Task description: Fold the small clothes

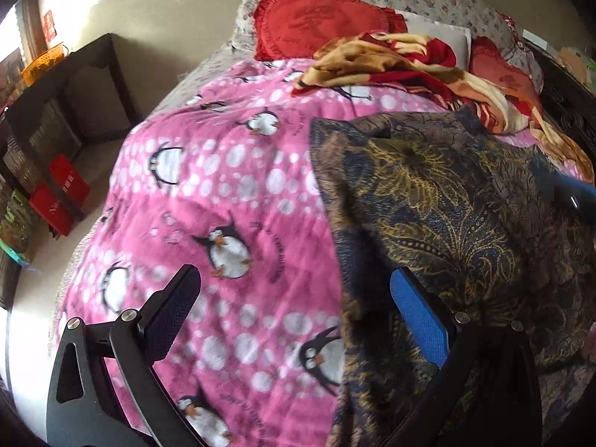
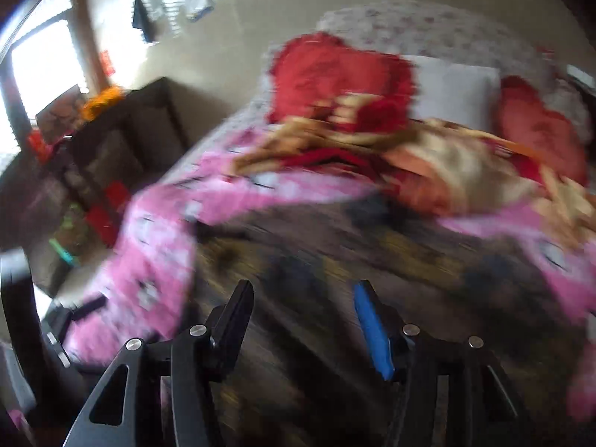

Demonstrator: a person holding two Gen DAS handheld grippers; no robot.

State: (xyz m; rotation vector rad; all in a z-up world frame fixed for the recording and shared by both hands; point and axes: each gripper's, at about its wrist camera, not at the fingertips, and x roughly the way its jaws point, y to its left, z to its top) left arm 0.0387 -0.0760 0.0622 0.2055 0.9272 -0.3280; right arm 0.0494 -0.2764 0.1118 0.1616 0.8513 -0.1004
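Observation:
A dark brown and navy garment with a gold paisley print [image 1: 447, 216] lies spread on the pink penguin blanket [image 1: 223, 193] that covers the bed. My left gripper [image 1: 296, 283] hangs open and wide above the garment's left edge. Its blue-padded finger [image 1: 417, 313] is over the cloth and its black finger [image 1: 175, 305] is over the blanket, with nothing pinched between them. In the right wrist view, which is blurred, my right gripper [image 2: 302, 290] is open above the same garment [image 2: 335, 253] and grips nothing. A blurred blue and black shape at the garment's right side is the right gripper [image 1: 573, 193].
A crumpled red and cream blanket [image 1: 391, 63], a red frilled cushion [image 1: 316, 18] and a white pillow [image 1: 443, 33] lie at the head of the bed. A dark shelf unit [image 1: 63, 111] with red boxes [image 1: 59, 193] stands left of the bed, across a strip of pale floor.

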